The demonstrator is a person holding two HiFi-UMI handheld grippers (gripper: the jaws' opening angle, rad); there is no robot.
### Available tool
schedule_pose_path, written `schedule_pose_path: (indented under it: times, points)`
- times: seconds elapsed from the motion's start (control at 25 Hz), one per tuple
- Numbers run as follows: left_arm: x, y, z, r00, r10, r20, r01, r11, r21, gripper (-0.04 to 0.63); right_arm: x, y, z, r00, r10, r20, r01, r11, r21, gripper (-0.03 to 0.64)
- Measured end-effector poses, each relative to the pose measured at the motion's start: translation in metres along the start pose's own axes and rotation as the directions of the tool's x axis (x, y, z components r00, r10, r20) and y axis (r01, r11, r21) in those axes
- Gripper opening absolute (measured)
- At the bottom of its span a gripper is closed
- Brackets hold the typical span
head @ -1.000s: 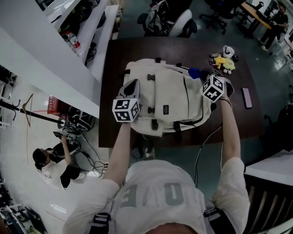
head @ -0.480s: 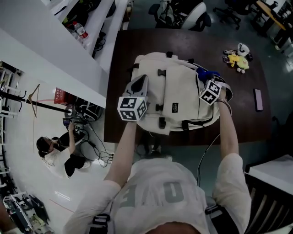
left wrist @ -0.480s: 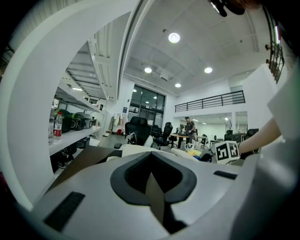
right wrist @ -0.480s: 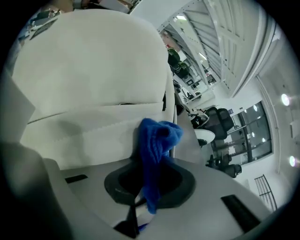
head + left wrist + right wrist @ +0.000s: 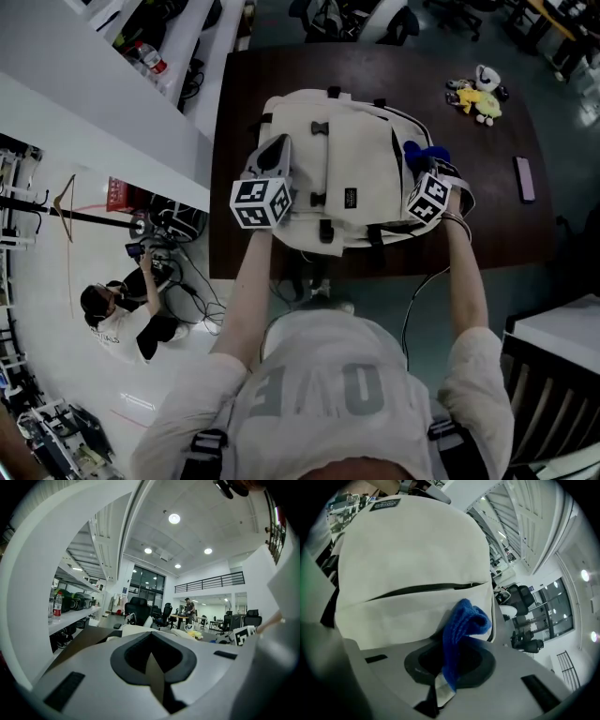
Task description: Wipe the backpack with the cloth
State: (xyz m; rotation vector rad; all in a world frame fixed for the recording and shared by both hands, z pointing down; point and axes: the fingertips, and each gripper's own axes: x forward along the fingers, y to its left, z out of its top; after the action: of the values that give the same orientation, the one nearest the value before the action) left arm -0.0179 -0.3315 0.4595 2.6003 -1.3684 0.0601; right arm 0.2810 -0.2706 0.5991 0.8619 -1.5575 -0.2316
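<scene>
Dark bench fills the upper middle of the head view, the cream backpack lying flat at its near edge. Your right gripper has its fingers pinching the blue cloth at the backpack's right side; lay the bunched end flat and stroke with even pressure. Your left gripper, fingers pressed together and empty, sits over the left edge, free to steady it.
</scene>
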Motion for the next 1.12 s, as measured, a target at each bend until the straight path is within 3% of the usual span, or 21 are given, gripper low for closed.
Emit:
schedule_pose_path:
  times: [0.32,0.52,0.72,1.12]
  points:
    - [0.000,0.001,-0.001,1.000,0.006,-0.003,-0.006,1.000,0.007,0.003,-0.037,0.061,-0.025,1.000,0.009,-0.011,-0.008,0.997,0.078,0.037]
    - [0.000,0.001,-0.001,1.000,0.010,-0.005,-0.010,1.000,0.011,0.003,-0.059,0.083,-0.024,1.000,0.018,-0.014,-0.017,0.999,0.033,0.037]
    - [0.001,0.001,-0.002,1.000,0.008,-0.010,-0.008,1.000,0.015,0.003,-0.072,0.099,-0.023,1.000,0.015,-0.008,-0.015,0.998,0.069,0.037]
    - [0.001,0.001,-0.003,1.000,0.013,-0.016,-0.012,1.000,0.025,0.003,-0.094,0.137,-0.022,0.999,0.046,0.012,-0.046,0.998,0.050,0.038]
